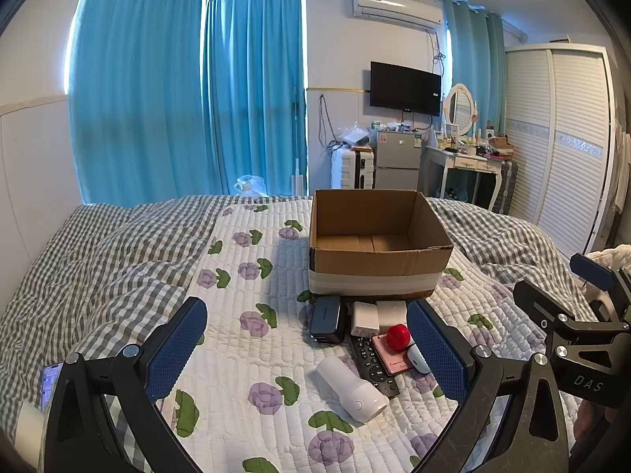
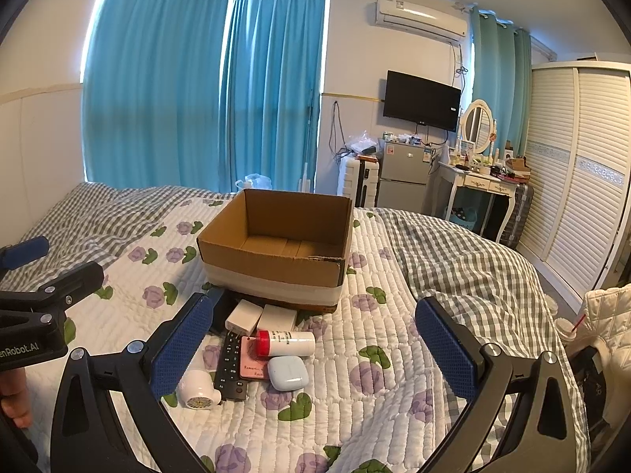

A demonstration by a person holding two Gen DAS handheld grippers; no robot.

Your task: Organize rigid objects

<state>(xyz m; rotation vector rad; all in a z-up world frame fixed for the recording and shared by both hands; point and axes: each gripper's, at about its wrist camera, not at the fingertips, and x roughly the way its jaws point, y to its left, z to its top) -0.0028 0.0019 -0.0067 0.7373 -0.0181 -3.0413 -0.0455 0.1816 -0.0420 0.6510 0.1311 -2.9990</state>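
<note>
An empty cardboard box (image 1: 378,260) (image 2: 276,252) stands on the flowered quilt. In front of it lies a cluster: a dark charger (image 1: 326,318), two white adapters (image 1: 364,317) (image 2: 244,317), a black remote (image 1: 372,364) (image 2: 230,370), a pink card (image 1: 388,354) (image 2: 252,362), a red-capped white bottle (image 1: 398,337) (image 2: 286,343), a pale blue case (image 1: 418,358) (image 2: 288,372) and a white cylinder device (image 1: 351,388) (image 2: 197,392). My left gripper (image 1: 307,349) stands open above the cluster. My right gripper (image 2: 313,352) is open too, with nothing held.
The bed (image 1: 118,260) carries a grey checked duvet on both sides of the quilt. A phone (image 1: 51,382) lies at the left. A fridge (image 1: 398,157), a dressing table (image 2: 477,181) and a wardrobe (image 2: 579,165) stand beyond the bed. A quilted jacket (image 2: 607,327) lies at right.
</note>
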